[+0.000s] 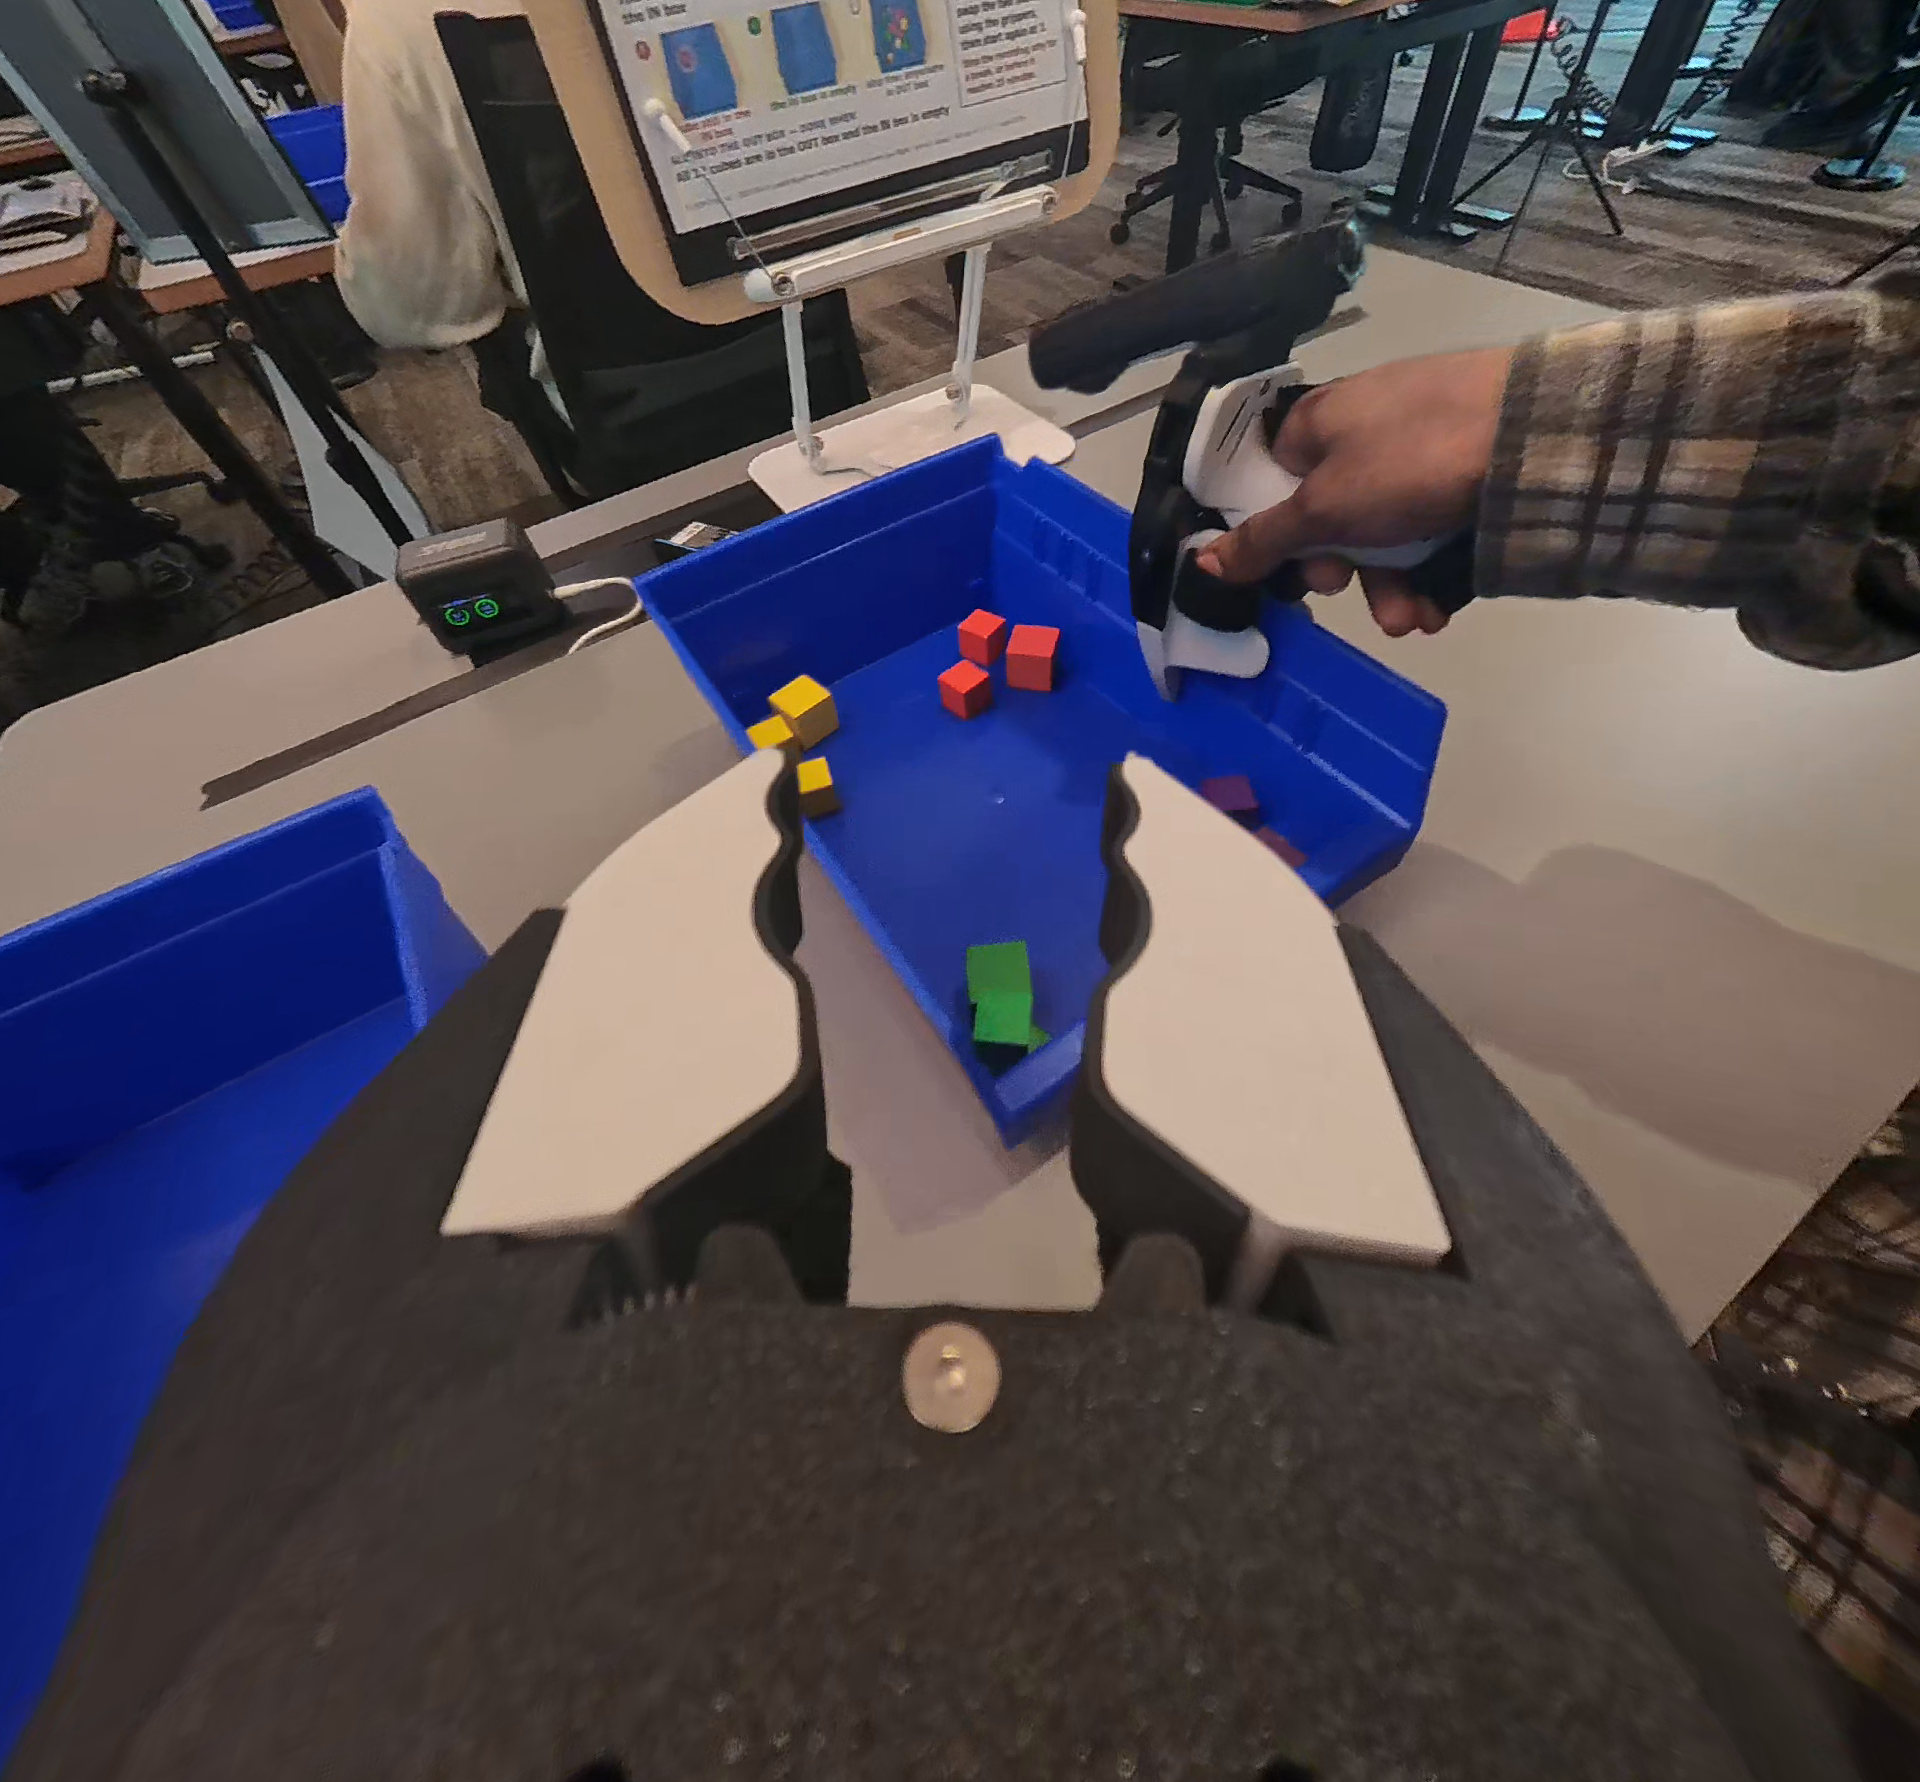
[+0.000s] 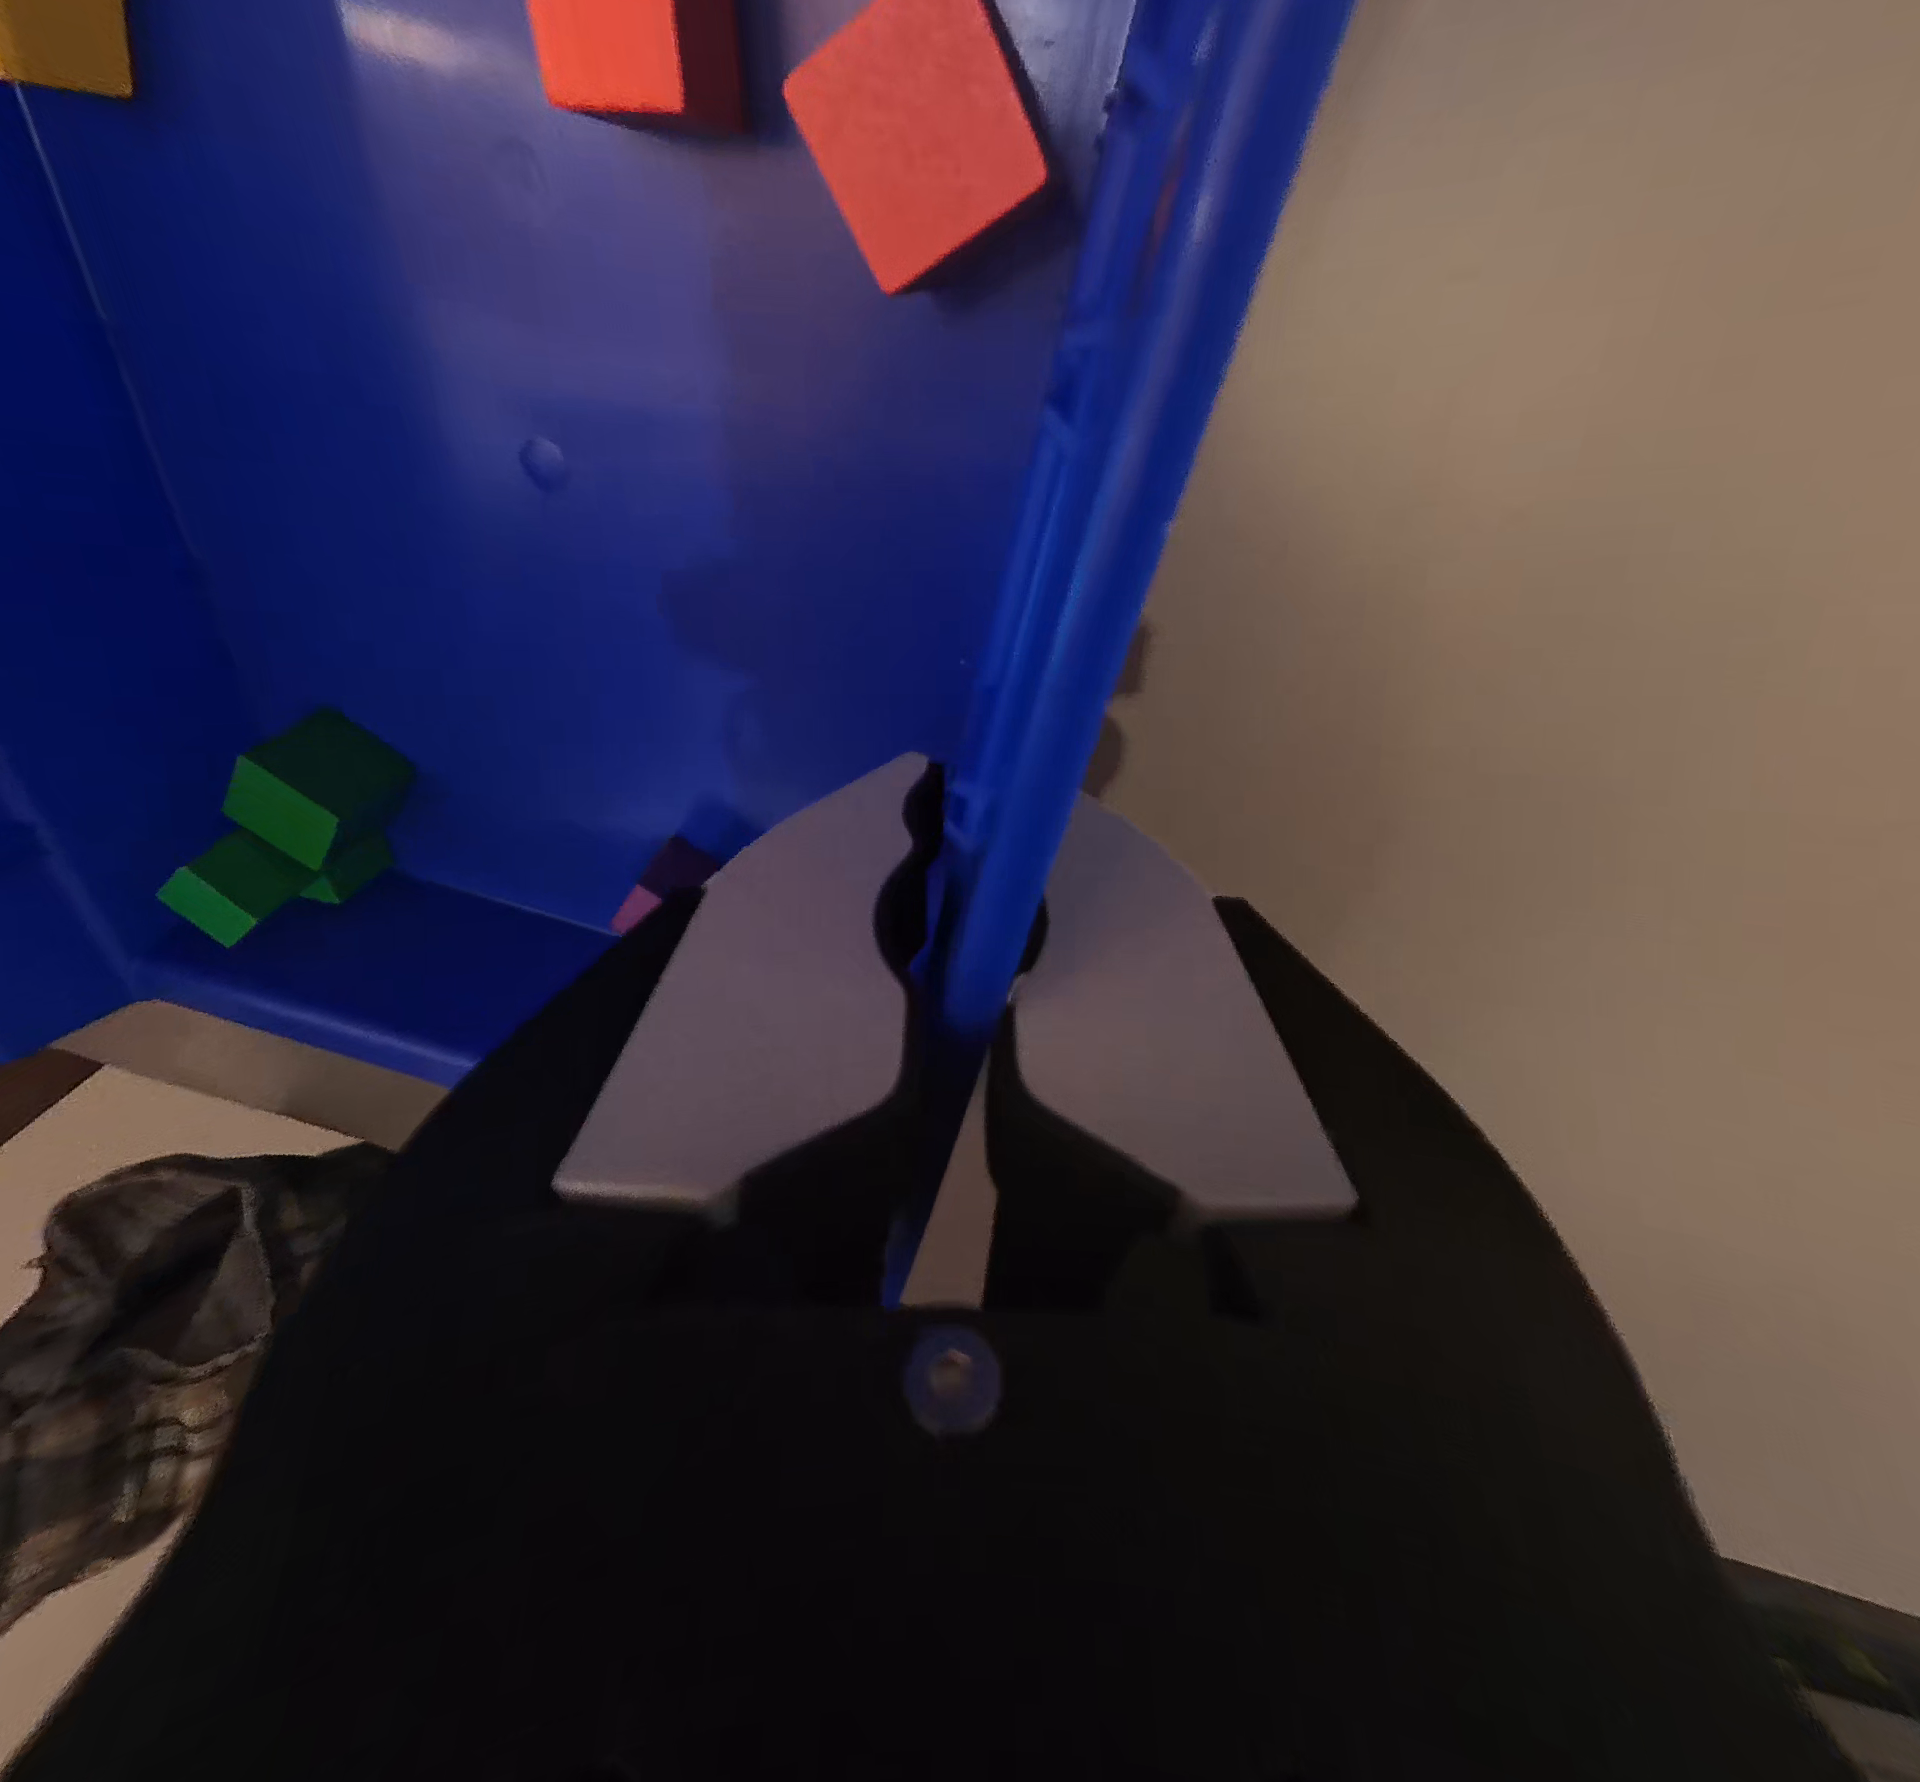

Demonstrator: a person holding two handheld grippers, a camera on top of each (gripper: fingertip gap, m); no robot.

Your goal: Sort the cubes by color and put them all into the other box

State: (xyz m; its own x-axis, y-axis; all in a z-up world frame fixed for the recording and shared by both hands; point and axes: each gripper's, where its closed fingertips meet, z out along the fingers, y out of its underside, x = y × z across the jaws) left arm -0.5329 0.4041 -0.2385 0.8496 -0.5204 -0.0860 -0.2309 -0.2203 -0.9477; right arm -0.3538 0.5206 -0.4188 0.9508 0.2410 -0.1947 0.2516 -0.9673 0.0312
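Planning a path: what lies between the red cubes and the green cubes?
Only bare blue box floor, seen in both views; yellow cubes and purple cubes sit off to the sides.

Box (image 1: 1351, 745) centre floor free; cubes crowd corners; right gripper (image 2: 961, 901) clamped on right wall blocks that side.

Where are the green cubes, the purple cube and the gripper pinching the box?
green cubes (image 1: 1000, 997), left wrist view, top cube's face.
purple cube (image 1: 1230, 794), left wrist view, top face.
right gripper (image 2: 961, 891), right wrist view, between fingertips on the box wall.
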